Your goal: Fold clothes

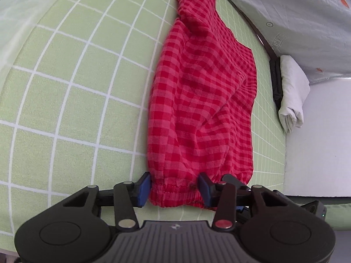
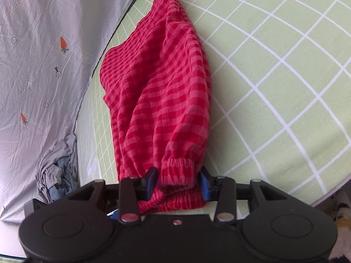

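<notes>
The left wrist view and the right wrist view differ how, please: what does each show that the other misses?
Left wrist only: a rolled white cloth at the bed's edge. Right wrist only: a crumpled grey-blue heap on the carrot-print sheet. Both: the red checked garment on the green grid sheet, its elastic band between each view's own tool's jaws, left tool, right tool.

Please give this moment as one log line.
left claw: on elastic hem of red checked cloth garment; right claw: same; lying on green grid sheet
</notes>
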`<state>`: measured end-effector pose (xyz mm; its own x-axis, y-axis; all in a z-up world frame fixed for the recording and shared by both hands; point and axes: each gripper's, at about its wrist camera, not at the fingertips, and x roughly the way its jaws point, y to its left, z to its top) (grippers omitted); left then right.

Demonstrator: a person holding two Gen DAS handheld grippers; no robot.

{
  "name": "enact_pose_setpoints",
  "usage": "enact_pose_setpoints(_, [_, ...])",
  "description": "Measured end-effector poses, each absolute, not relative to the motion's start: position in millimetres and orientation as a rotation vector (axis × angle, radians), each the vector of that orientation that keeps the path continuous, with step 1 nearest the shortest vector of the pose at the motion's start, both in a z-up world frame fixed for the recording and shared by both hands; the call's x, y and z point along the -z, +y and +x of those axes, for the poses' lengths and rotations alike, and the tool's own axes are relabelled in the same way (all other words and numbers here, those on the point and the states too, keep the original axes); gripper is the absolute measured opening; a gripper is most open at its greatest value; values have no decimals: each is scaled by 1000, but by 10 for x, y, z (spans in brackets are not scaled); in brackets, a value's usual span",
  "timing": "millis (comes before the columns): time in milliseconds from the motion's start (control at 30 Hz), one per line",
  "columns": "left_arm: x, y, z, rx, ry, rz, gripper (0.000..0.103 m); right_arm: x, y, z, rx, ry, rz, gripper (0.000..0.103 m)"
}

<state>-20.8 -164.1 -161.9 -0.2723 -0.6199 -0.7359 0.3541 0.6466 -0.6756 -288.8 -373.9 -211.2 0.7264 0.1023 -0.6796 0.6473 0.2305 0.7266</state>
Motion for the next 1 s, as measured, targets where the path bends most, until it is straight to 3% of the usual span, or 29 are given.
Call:
enact_pose_setpoints(133, [1743, -1573, -207, 940, 1673, -344, 20, 2197, -3768, -2932, 399, 672, 1406, 39])
enact_pose_setpoints(233, [1658, -1613, -218, 973, 1666, -384, 19, 2227, -3796, -2979, 400, 660, 1450, 22])
enact_pose_setpoints(333, [1534, -1679, -230, 1014, 1634, -415, 18, 2113, -3879, -3008, 376, 606, 1440, 18])
enact_pose_setpoints(1000, [641, -2398, 297, 1138, 1353, -616, 18, 1216, -4826, -2464, 209, 380, 1242, 18])
